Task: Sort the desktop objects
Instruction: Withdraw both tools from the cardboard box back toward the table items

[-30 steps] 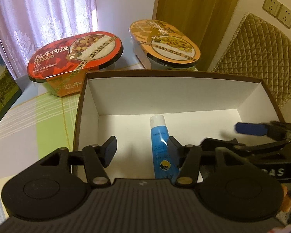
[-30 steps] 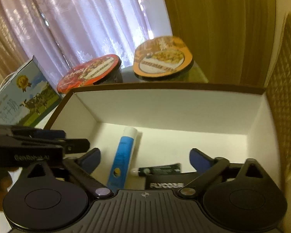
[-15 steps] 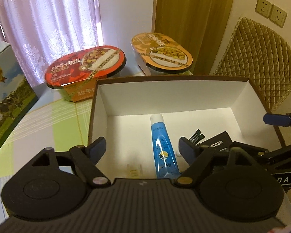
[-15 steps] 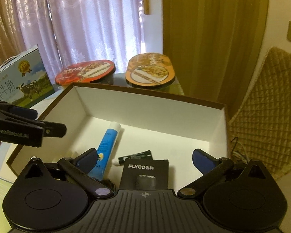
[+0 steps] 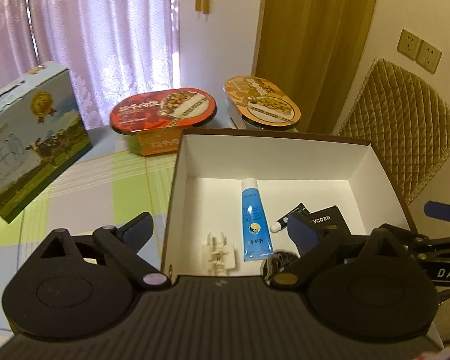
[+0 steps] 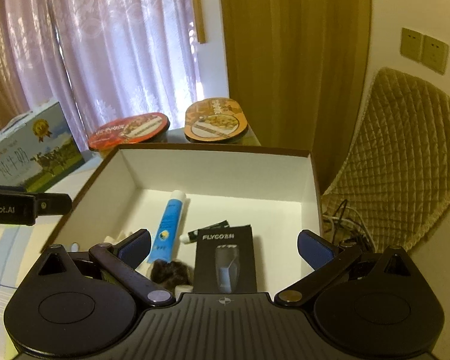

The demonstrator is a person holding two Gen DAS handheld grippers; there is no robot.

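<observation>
Both left tongs [image 5: 219, 231] and right tongs [image 6: 223, 244] are hanging open and empty over the box [image 5: 285, 153], now holding tube [image 5: 253, 216], clip [image 5: 217, 252] and shaver pack [image 6: 225, 262]; sorting is looking nearly done.

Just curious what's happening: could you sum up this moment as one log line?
left gripper: fingers just opening, empty | right gripper: open, empty | box: blue tube, white clip, black FLYCO pack inside

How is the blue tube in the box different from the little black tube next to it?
The blue tube is longer and fatter than the black tube. The blue tube's white cap points to the box's far wall; the black tube's white cap points at the blue tube. Both lie flat inside the box.
</observation>
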